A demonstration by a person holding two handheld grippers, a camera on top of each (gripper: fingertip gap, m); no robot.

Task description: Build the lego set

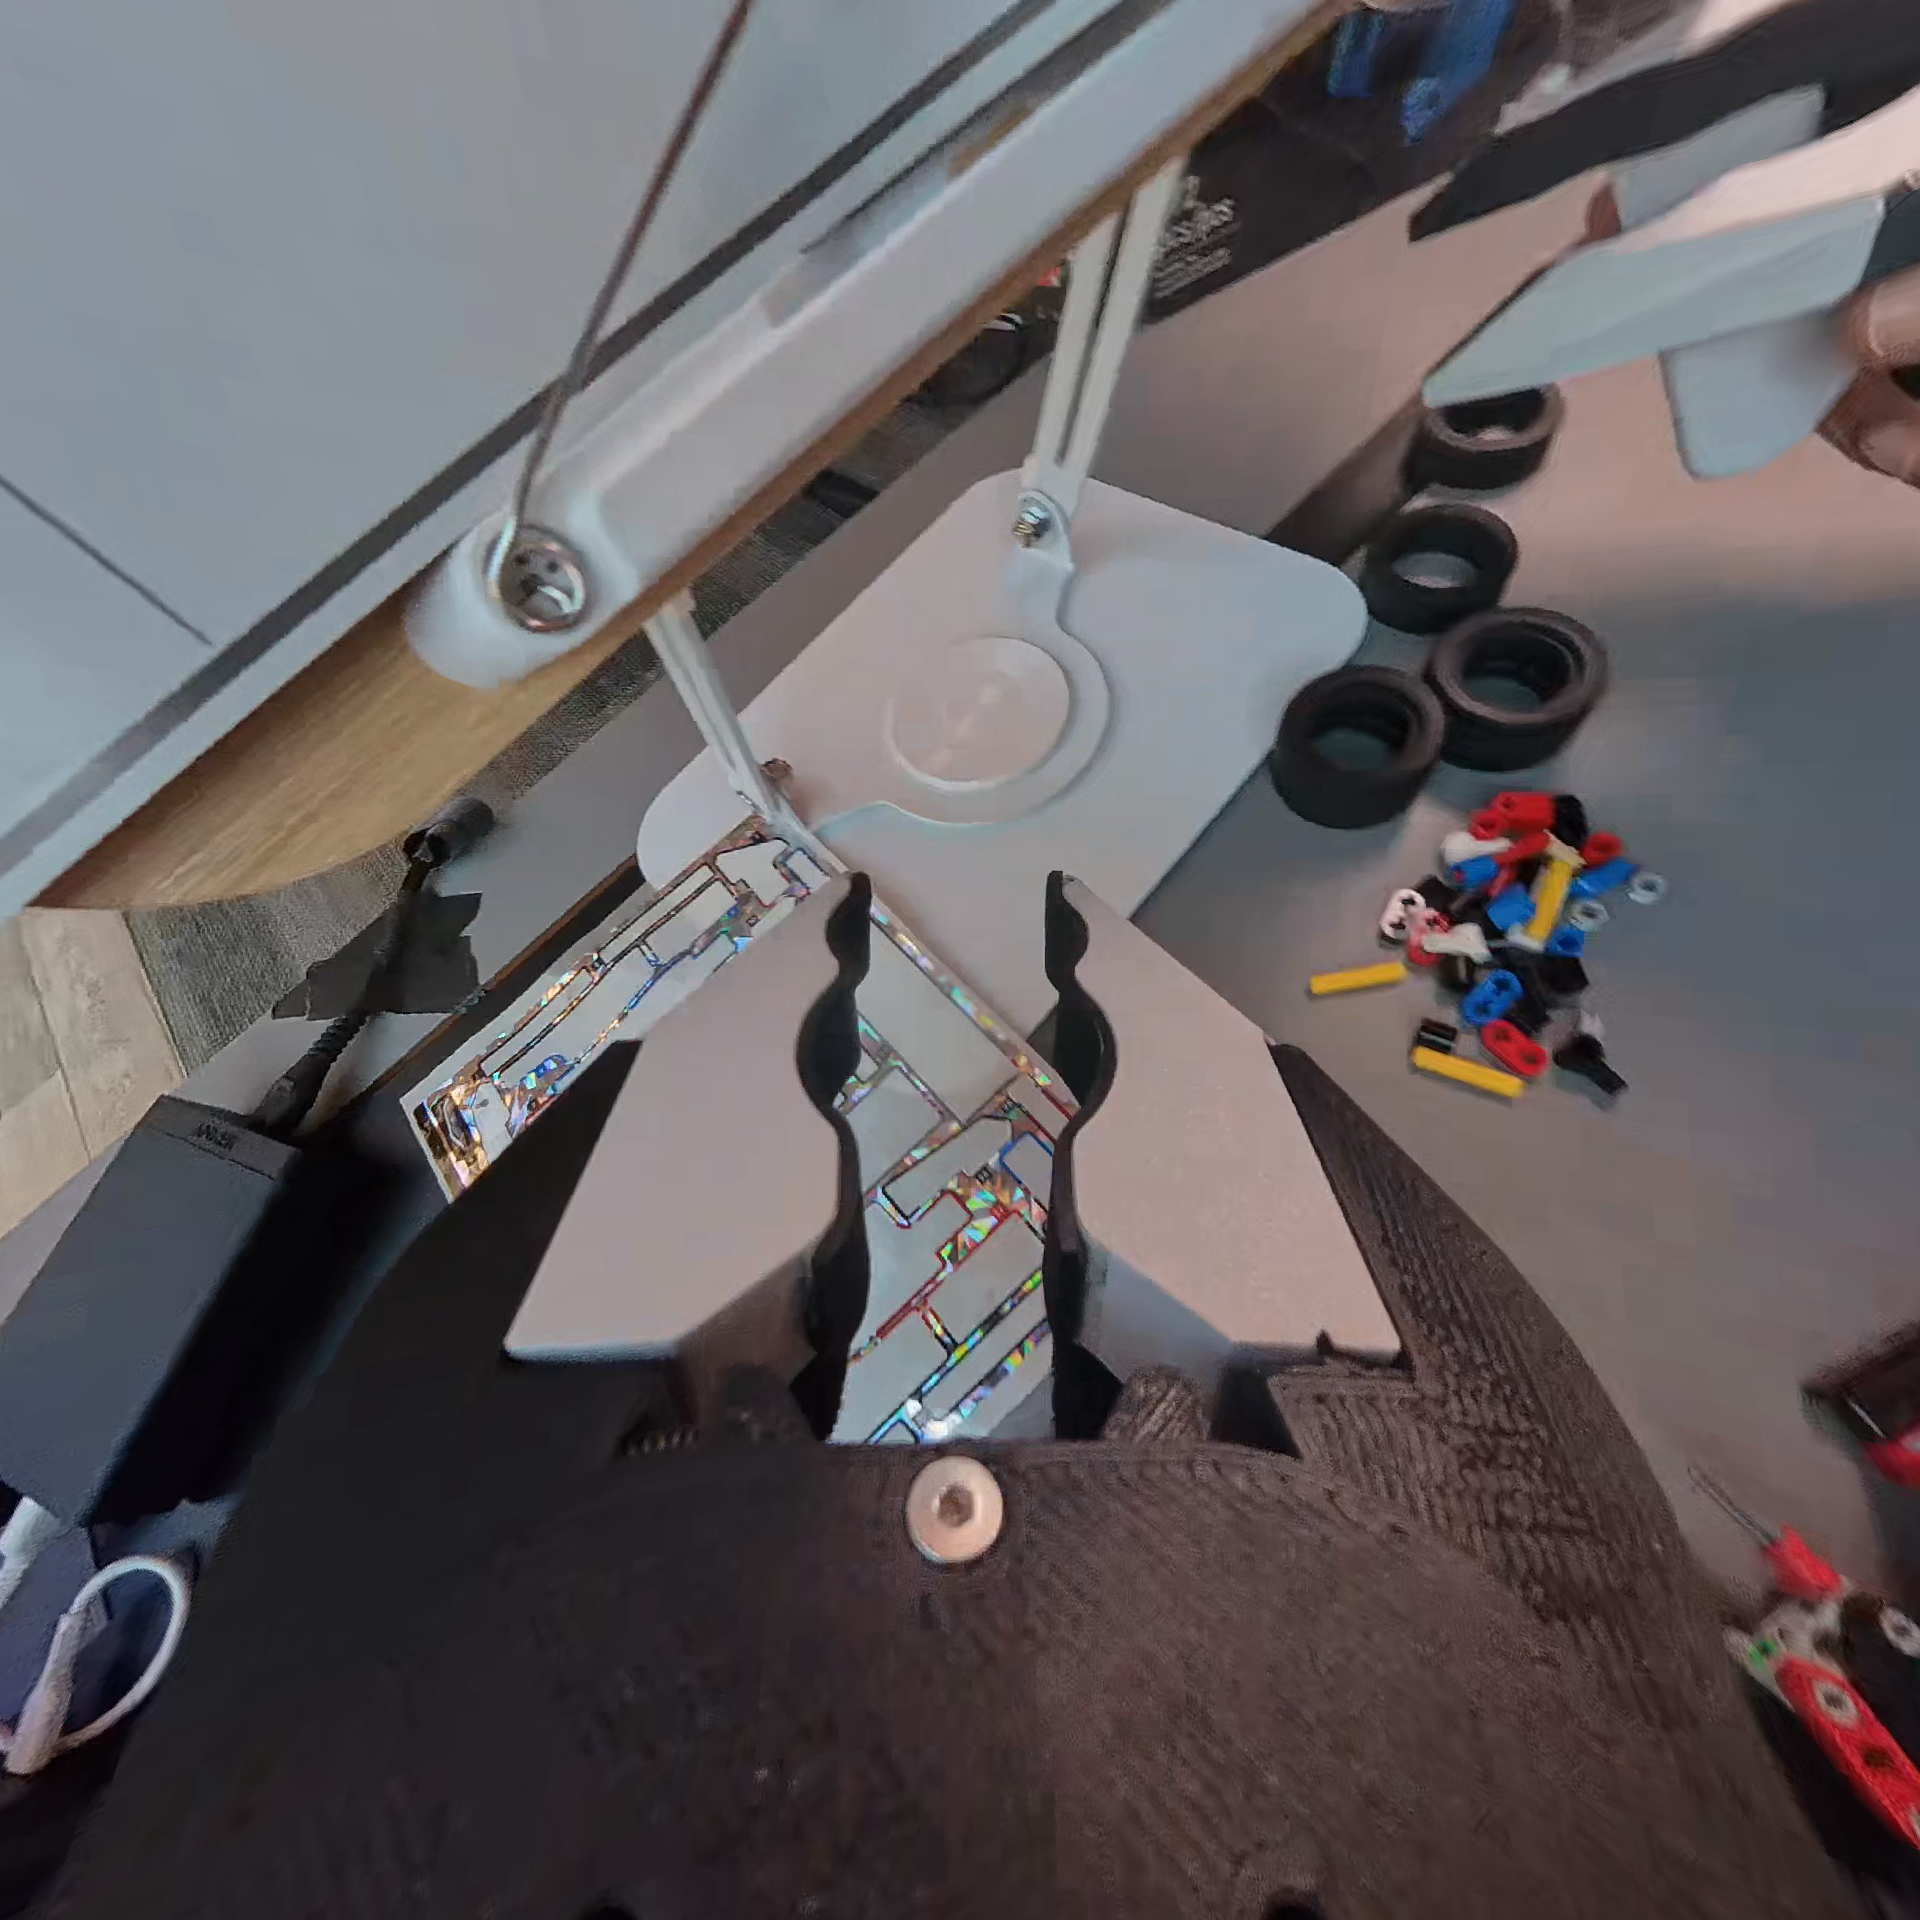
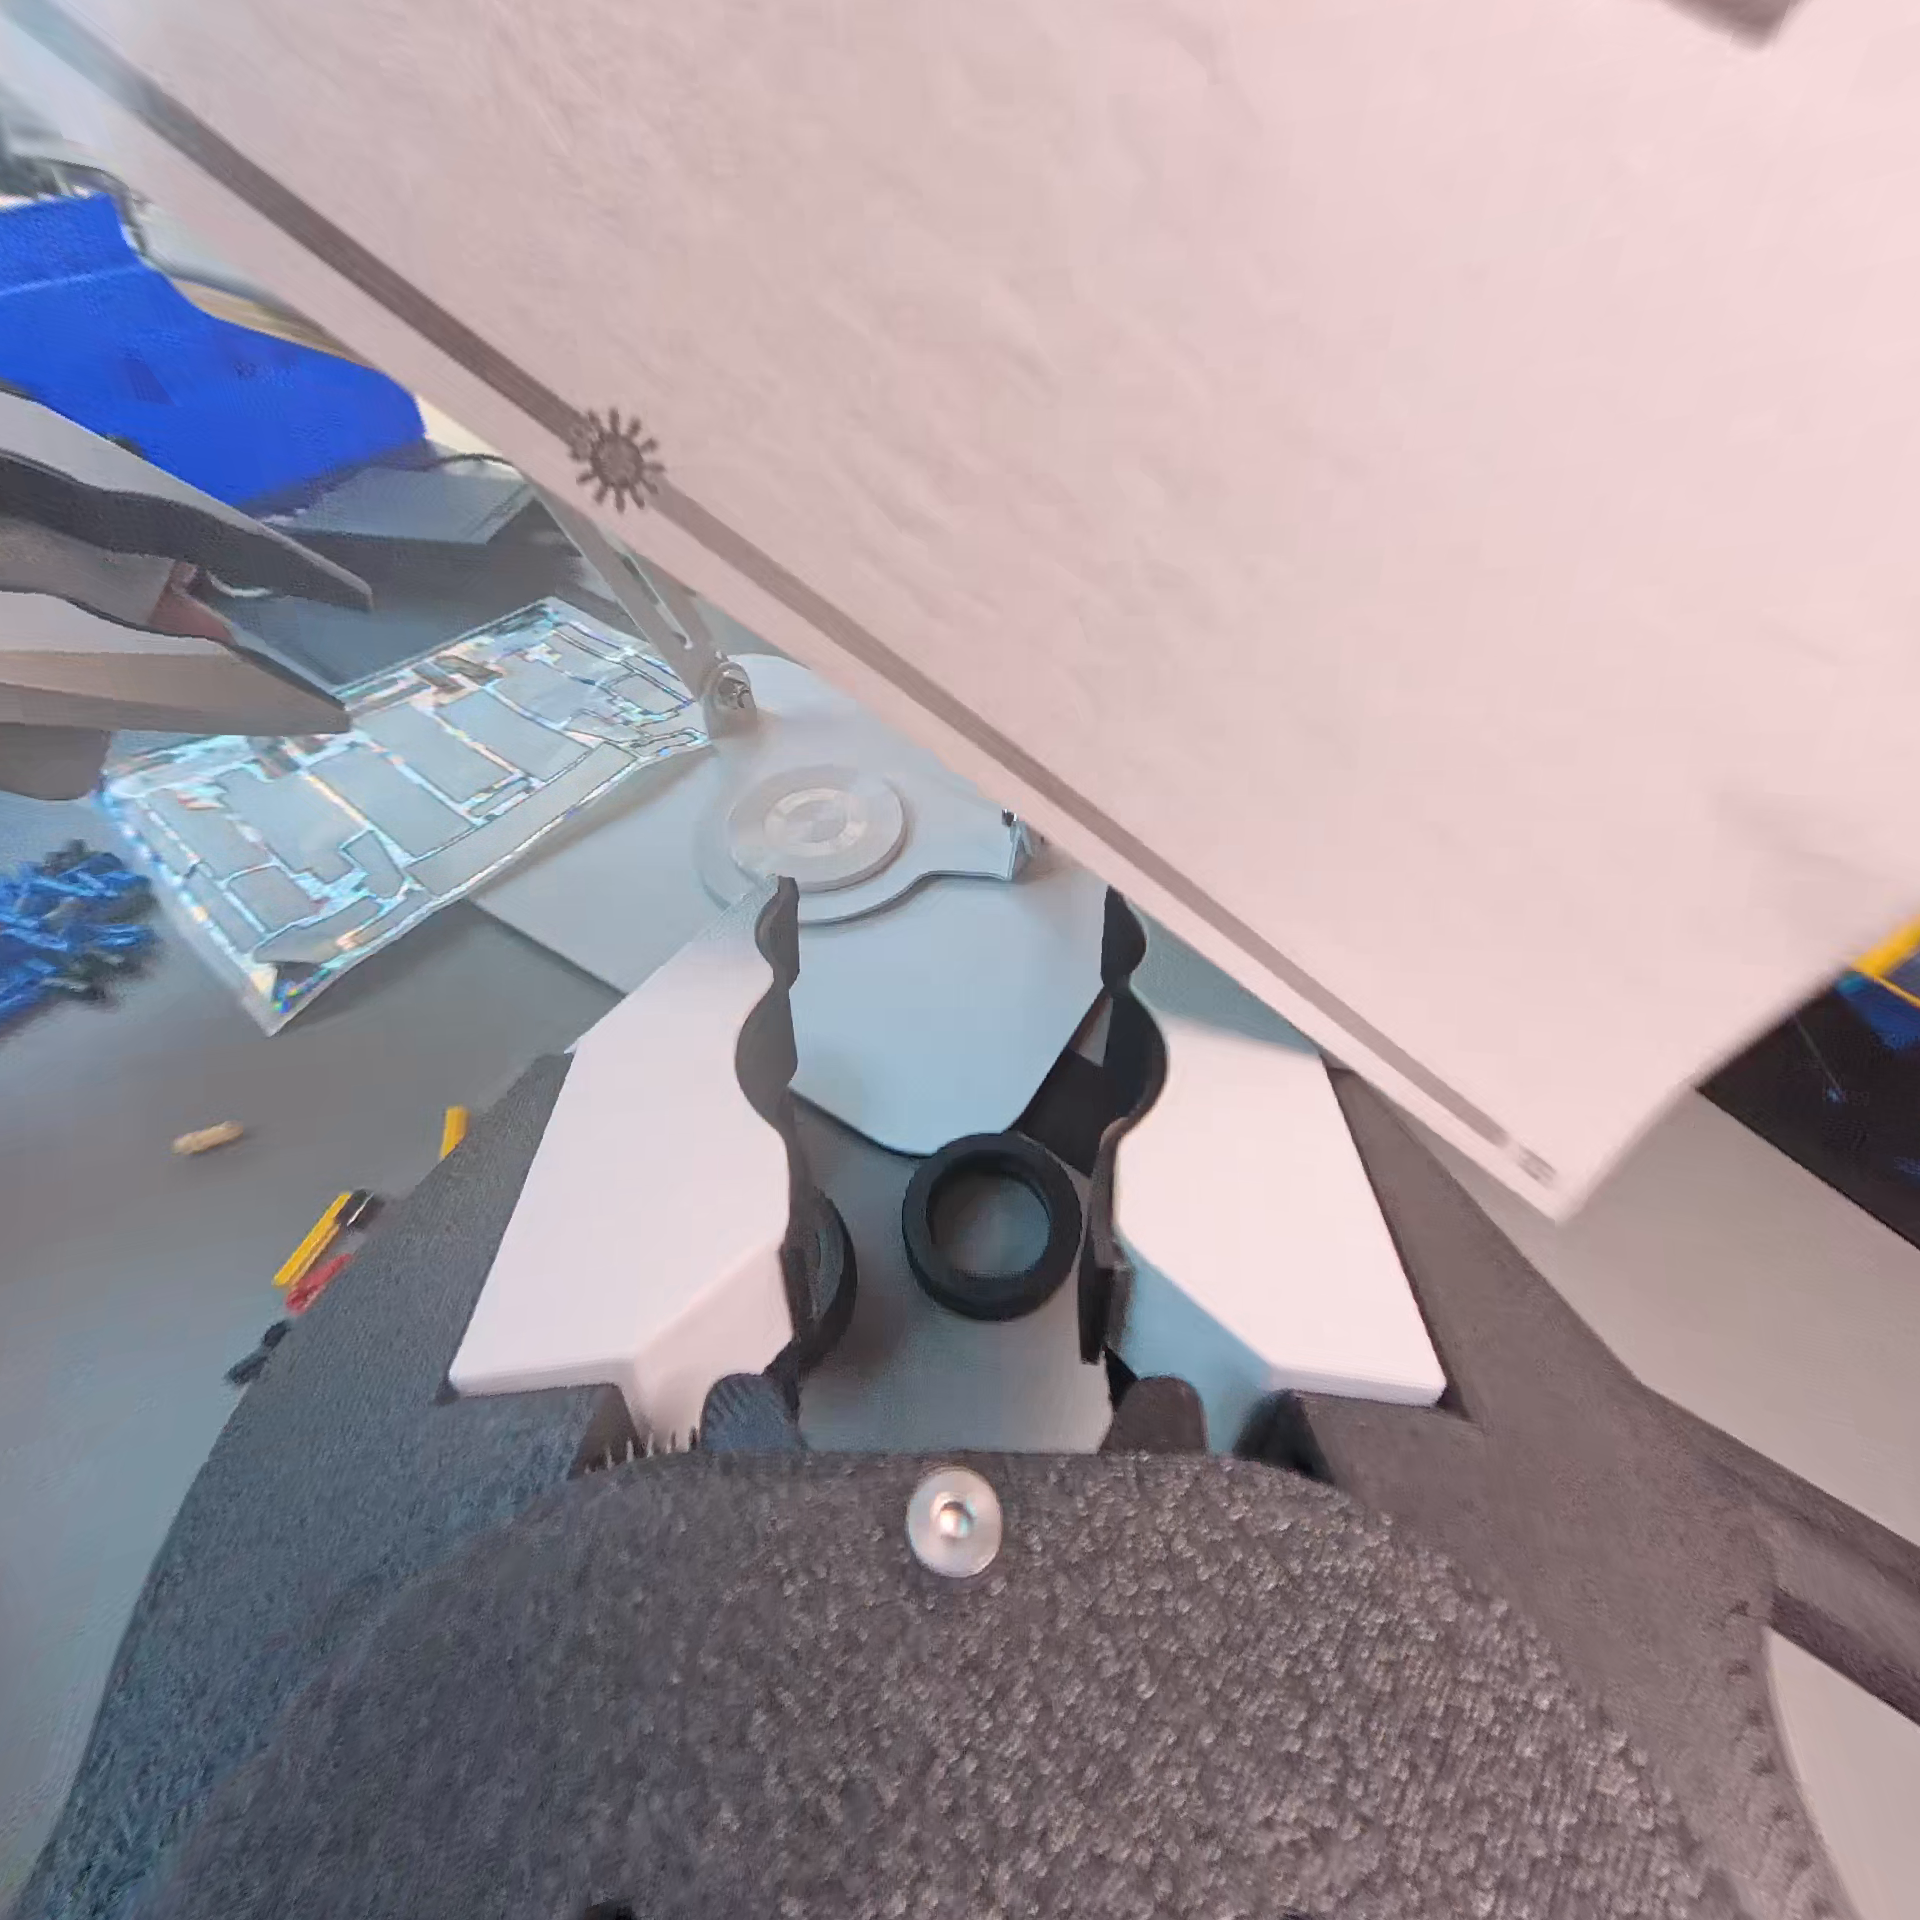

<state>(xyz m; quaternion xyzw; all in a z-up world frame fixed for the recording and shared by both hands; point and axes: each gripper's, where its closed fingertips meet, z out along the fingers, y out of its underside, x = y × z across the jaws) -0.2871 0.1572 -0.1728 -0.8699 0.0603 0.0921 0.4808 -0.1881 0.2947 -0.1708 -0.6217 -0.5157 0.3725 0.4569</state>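
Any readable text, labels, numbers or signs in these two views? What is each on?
Quoting writing is off limits here, so this lists only what bears it.
Black power adapter: short raised lettering near its top edge.
Dark item behind the stand: white print, too blurred to read.
White sheet: small cog-shaped mark on its grey line, no words.
Sticker sheet: shiny outlines only, no legible text.

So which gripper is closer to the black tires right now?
Right. The right gripper is open directly over the black tires, one showing between its fingers. The left gripper is open over the holographic sticker sheet, well off to the side of the tires.
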